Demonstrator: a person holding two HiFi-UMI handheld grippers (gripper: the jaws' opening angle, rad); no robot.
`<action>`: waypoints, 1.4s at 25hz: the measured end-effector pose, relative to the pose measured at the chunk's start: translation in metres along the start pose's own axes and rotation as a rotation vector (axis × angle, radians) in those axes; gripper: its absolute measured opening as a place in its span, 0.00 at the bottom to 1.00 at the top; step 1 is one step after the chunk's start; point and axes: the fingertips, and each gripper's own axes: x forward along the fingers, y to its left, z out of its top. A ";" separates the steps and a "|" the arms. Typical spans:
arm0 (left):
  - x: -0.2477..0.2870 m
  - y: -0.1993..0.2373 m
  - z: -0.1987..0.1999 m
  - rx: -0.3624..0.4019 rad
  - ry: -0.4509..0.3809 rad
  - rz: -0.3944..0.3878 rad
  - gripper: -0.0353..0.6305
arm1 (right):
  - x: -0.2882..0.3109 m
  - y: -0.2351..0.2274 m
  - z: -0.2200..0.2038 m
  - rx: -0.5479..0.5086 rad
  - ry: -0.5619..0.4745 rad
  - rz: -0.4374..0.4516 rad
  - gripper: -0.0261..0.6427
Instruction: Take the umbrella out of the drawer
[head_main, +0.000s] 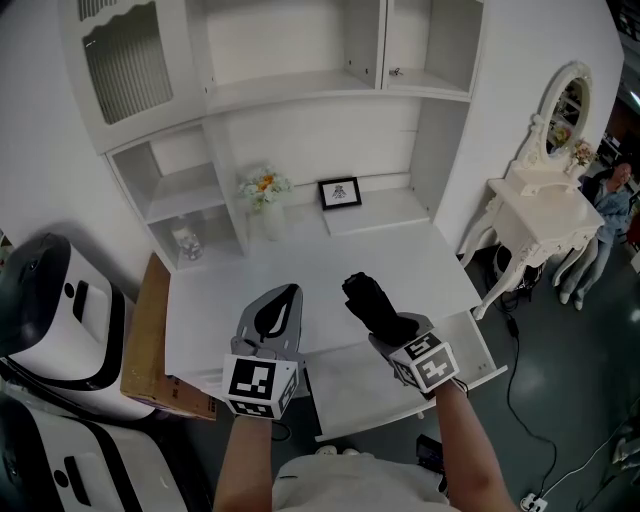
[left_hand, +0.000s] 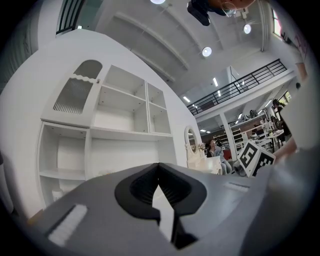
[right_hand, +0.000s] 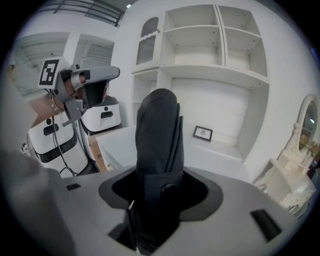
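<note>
A folded black umbrella (head_main: 372, 300) stands up out of my right gripper (head_main: 393, 330), which is shut on its lower part and holds it above the white desk (head_main: 300, 255). In the right gripper view the umbrella (right_hand: 157, 135) rises between the jaws of that gripper (right_hand: 157, 192) and fills the middle. The white drawer (head_main: 350, 392) is pulled open under the desk's front edge, just below both hands. My left gripper (head_main: 291, 291) hovers beside the right one, shut with nothing in it; in its own view the left gripper (left_hand: 159, 172) has its tips together.
On the desk's back stand a framed picture (head_main: 340, 193) and a flower vase (head_main: 265, 192). A cardboard box (head_main: 148, 340) and white machines (head_main: 55, 310) sit at the left. At the right stands a white dressing table (head_main: 535, 215) with a person (head_main: 612, 190) behind it.
</note>
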 end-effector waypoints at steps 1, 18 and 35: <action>0.000 0.001 0.001 0.001 -0.003 0.001 0.07 | -0.003 -0.002 0.004 0.006 -0.014 -0.013 0.40; 0.003 0.006 0.019 0.015 -0.044 0.016 0.07 | -0.056 -0.023 0.073 0.074 -0.233 -0.163 0.40; -0.005 0.014 0.035 0.033 -0.086 0.046 0.07 | -0.128 -0.042 0.124 0.088 -0.461 -0.347 0.40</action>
